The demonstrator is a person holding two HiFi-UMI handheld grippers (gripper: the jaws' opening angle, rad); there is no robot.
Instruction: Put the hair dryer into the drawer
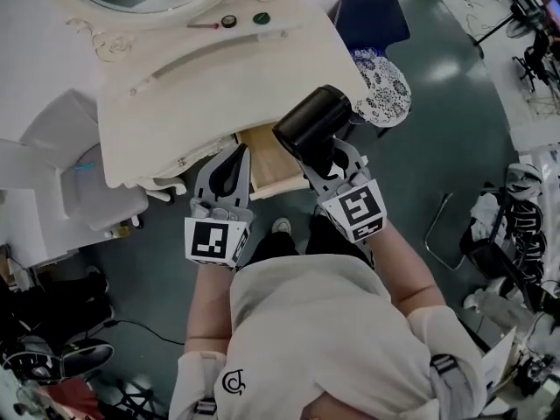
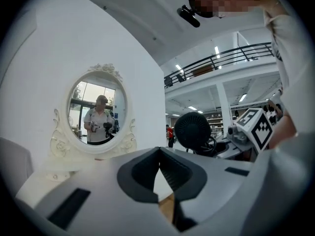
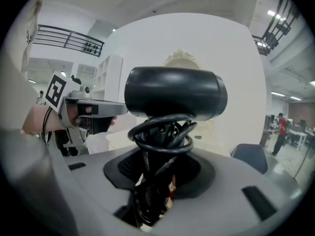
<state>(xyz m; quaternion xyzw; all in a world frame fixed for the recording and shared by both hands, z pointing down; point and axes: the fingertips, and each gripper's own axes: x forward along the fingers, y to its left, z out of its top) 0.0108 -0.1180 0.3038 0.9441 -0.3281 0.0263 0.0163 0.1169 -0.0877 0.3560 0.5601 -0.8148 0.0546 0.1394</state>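
Pinching the hair dryer (image 1: 312, 122) by its cord-wound handle in the right claw (image 1: 324, 161), barrel up, just above the open drawer (image 1: 267, 163) of the bench (image 1: 175, 103); carrying the left claw (image 1: 229, 163) pressed together, empty; likely handling rigid, smooth, top-heavy; taking the handle, perhaps low, suiting best.

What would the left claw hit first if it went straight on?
The left claw would likely meet the dressing table at its front edge, beside the open drawer; depth is unclear.

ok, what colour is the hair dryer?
The hair dryer is black; clearest in the right gripper view.
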